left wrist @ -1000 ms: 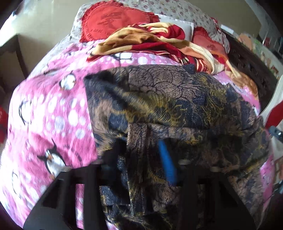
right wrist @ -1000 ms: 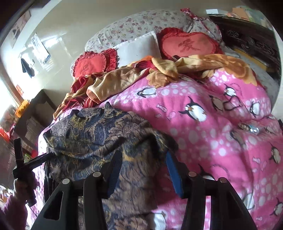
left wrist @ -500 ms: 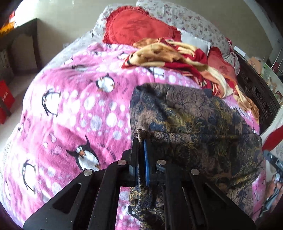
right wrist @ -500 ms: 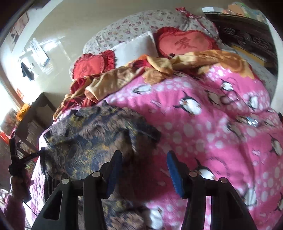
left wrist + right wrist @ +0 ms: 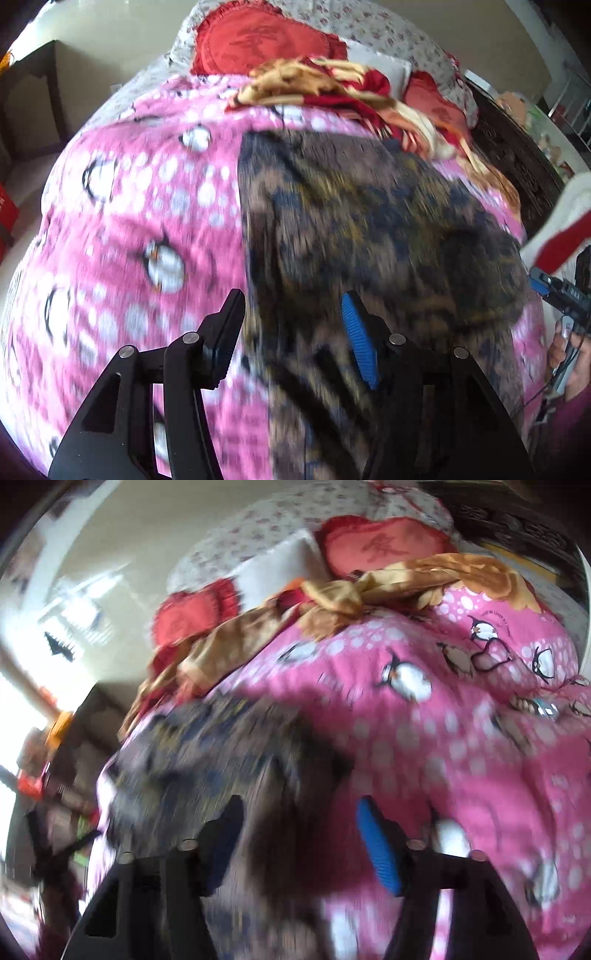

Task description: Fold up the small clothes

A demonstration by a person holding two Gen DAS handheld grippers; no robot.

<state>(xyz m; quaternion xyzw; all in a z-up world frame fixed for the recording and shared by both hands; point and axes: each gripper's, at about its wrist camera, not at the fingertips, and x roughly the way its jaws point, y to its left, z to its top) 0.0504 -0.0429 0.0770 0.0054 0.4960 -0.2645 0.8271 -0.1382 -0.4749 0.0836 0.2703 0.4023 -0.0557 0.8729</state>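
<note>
Both views are pretty smeared with motion blur, so the fine details are hard to read. The dark patterned shirt [image 5: 369,221] lies spread on the pink penguin blanket [image 5: 140,229], with its near end running down out of frame under the left gripper [image 5: 295,336]. That gripper's fingers are spread wide with nothing pinched between them, hovering over the shirt's near left edge. In the other view the right gripper [image 5: 299,845] is spread wide too, holding nothing, above the shirt [image 5: 207,760] where it meets the blanket [image 5: 443,738]; can't tell if the fingers touch cloth. At the far end there's a crumpled gold and red cloth [image 5: 317,81] and red cushions [image 5: 258,40], partly covered. A hand [image 5: 569,354] peeks in at the right edge, mostly cut off.
</note>
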